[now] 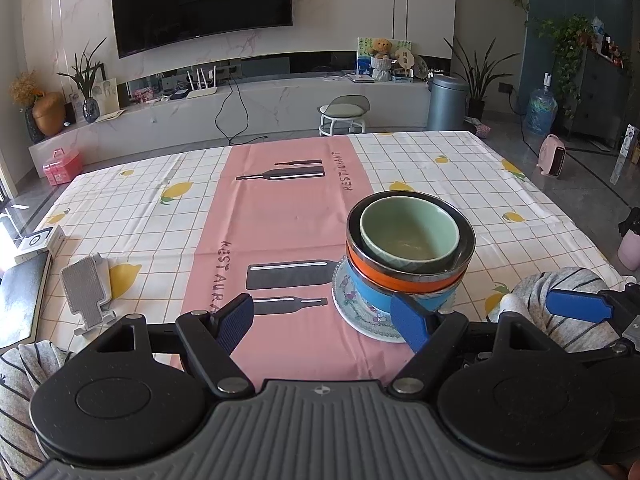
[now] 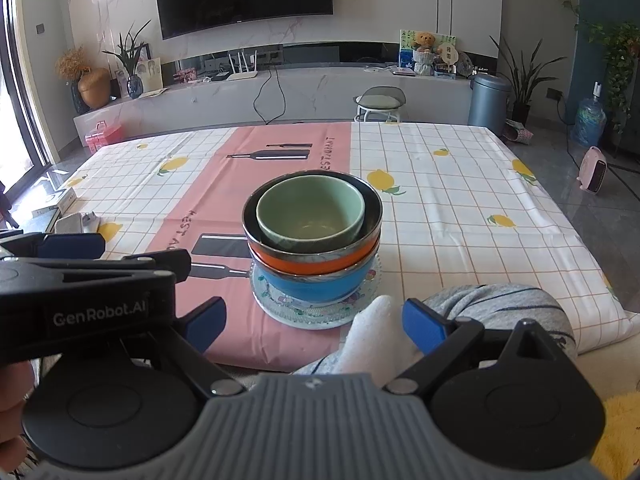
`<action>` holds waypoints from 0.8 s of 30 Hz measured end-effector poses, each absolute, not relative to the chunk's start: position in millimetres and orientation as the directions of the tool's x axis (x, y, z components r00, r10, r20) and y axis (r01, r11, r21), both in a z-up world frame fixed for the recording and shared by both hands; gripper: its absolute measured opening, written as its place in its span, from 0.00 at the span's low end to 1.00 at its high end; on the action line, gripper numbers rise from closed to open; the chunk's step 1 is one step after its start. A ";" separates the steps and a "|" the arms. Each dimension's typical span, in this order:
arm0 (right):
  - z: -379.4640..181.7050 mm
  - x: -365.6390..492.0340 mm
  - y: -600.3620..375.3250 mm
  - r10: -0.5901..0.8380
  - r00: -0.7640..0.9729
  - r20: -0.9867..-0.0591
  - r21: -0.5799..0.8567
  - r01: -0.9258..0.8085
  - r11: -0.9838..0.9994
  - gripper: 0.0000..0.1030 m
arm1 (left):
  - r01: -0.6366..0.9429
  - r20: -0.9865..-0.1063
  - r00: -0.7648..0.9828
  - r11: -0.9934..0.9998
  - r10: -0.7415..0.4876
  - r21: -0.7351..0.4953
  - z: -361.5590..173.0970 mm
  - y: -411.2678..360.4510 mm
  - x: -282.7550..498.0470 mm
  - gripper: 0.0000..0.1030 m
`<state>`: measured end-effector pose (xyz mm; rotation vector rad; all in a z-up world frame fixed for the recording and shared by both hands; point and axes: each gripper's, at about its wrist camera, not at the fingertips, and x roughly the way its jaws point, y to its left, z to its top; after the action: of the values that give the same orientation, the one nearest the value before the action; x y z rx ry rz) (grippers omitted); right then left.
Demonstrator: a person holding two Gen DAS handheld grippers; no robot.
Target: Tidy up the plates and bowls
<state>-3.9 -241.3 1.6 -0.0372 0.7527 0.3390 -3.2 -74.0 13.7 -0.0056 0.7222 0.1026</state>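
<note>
Bowls stacked on a plate, both tongs wide and empty

Bowls stand as one stack on the table (image 1: 400,152), which is covered by a checked cloth with lemons and a pink runner (image 1: 280,216) down the middle. At the bottom lies a patterned plate (image 1: 352,308); on it sits a blue bowl (image 1: 368,292), then an orange bowl (image 1: 384,276), then a dark bowl with a metal rim (image 1: 354,220), and a green bowl (image 1: 408,232) sits inside it on top.

The stack is near the front edge of the table, at the right border of the runner. Behind it and to both sides the cloth is free up to the far edge. At the left edge lie a grey phone stand (image 1: 86,292), a small white box (image 1: 40,240) and a dark tablet (image 1: 20,300).

The left tongs (image 1: 324,324) are spread wide and hold nothing. Their right finger is in front of the plate's near rim; whether it touches, I cannot tell. The stack is ahead and to the right of their gap.

The right tongs (image 2: 316,324) are also spread wide and empty. The stack (image 2: 312,240) lies straight ahead, between the lines of the two fingers but beyond their tips. A white sock (image 2: 372,332) and a striped grey trouser leg (image 2: 500,308) are between the fingers, near the plate.
</note>
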 end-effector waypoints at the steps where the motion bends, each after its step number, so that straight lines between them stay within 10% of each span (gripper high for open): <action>1: 1.3 -4.0 -241.1 0.289 0.677 -0.677 0.088 -0.316 0.945 0.90 | -0.096 -0.660 0.745 0.995 0.093 0.032 13.6 -74.2 -3.3 0.89; 24: -2.0 -3.2 -237.9 0.295 0.666 -0.685 0.085 -0.330 0.940 0.90 | -0.099 -0.666 0.740 0.994 0.099 0.038 12.3 -73.4 -4.0 0.89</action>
<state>-3.2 -237.9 -2.0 -0.0476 0.7651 0.3529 -4.0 -73.4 12.3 0.0007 0.7304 0.1085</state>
